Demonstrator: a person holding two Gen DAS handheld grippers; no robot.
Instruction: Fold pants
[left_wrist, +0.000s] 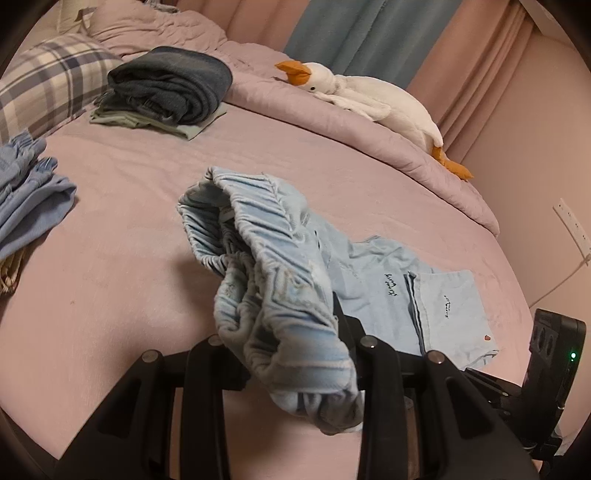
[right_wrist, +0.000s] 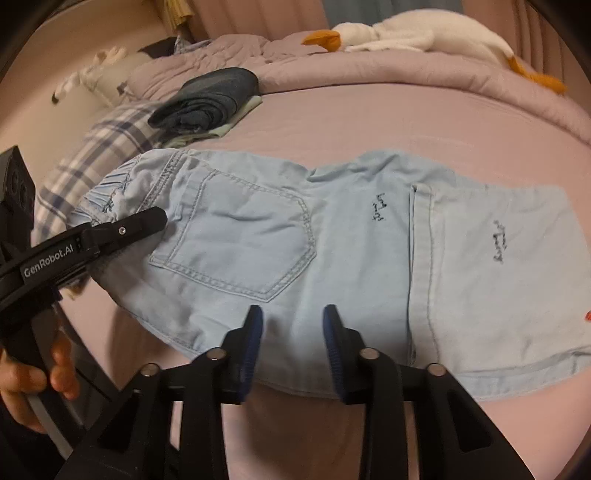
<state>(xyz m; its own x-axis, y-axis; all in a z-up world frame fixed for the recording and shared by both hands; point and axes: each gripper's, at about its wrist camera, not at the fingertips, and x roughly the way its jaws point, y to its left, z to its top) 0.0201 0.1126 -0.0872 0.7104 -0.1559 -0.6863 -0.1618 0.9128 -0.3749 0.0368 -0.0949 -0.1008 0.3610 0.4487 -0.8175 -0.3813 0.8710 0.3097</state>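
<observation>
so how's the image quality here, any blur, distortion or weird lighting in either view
Left wrist view: dim, warm pinkish light, dark fisheye corners, bed edge bowed; the bunched waistband of the light blue pants in the left tool is close and soft. Right wrist view: same cast and curvature, plaid pillow smeared near the rim, right tool fairly sharp.

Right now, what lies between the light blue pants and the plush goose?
Bare pink bedsheet, then the bunched duvet the plush goose lies on; right wrist view. Light blue pants.
</observation>
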